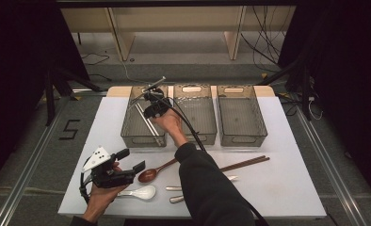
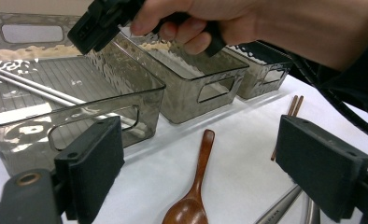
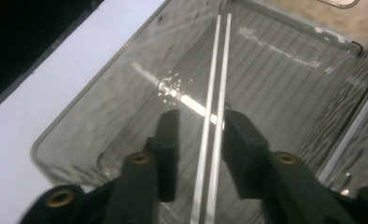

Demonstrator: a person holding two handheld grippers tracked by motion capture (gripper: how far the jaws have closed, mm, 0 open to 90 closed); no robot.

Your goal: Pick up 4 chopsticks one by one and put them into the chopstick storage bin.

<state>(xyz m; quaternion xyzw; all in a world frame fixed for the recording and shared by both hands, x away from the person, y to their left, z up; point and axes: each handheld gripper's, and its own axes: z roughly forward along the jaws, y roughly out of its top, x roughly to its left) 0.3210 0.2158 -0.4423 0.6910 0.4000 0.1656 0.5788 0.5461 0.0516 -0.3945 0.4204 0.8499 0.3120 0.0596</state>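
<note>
Two silver chopsticks (image 3: 215, 93) lie side by side on the floor of the left bin (image 1: 127, 127), and your right gripper (image 3: 199, 128) hangs just above them with its jaws parted, pads off the metal, gripping nothing. Lift that hand straight up so neither pad drags the pair askew, and clear the bin's rim before you swing back. Your left gripper (image 1: 129, 160) waits released above the wooden spoon (image 2: 191, 196); come down on its handle rather than its bowl.
</note>
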